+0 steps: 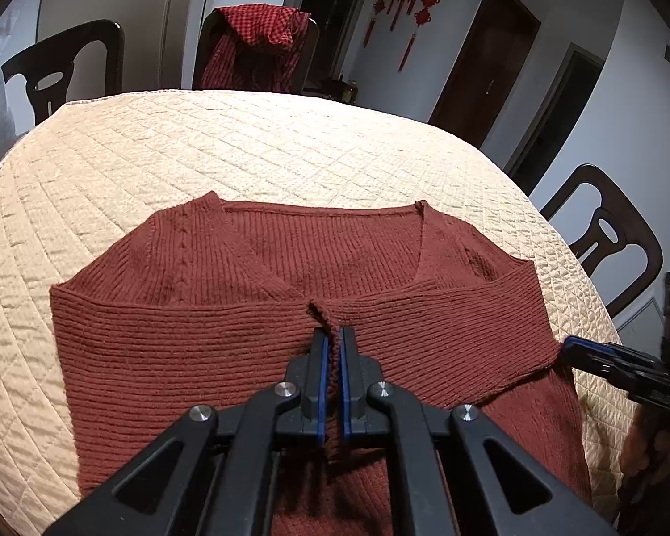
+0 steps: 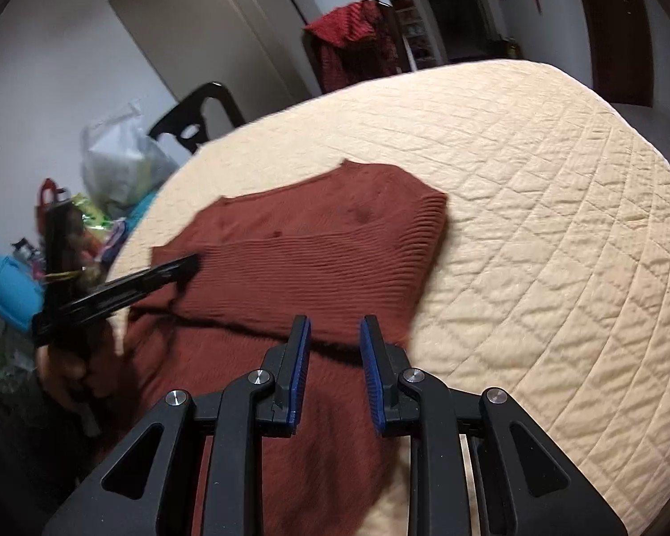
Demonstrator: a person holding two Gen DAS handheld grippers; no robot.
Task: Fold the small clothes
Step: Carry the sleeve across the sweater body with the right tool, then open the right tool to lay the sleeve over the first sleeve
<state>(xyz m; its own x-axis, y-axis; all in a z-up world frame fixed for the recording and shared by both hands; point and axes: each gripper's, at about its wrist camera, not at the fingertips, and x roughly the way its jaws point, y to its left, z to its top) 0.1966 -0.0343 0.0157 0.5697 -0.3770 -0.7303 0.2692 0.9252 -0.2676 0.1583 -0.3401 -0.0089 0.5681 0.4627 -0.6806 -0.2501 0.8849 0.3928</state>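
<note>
A round table with a cream quilted cover (image 1: 245, 156) fills the middle of a dining room, with dark chairs around it.

Nearest to the left wrist camera, the left gripper (image 1: 333, 341) has its jaws pressed together on a thin raised ridge of the rust-red knitted sweater (image 1: 201, 335), where two folded-in edges of the knit meet at the centre. The right gripper (image 2: 336, 335) has its jaws apart, low over the near right part of the sweater; nothing is pinched between them, and I cannot tell if the tips touch the knit. The sweater lies flat on the near half of the table, neckline toward the far side, with the sleeves already folded in across the chest.

The main risk, I think, is in the left grip: it holds only a narrow pinch of a loose, stretchy knit. If this hand lifts or pulls alone, the fabric may stretch, slip out, or pull the folded sleeve open again. The right jaws, if they close at the folded edge, may take one layer only, so the fold would come out crooked. A hard pull could also drag the whole sweater along the cover.

Farther back, a red checked cloth (image 1: 254, 44) hangs over a chair, and red knot ornaments (image 1: 406, 4) decorate the wall.
</note>
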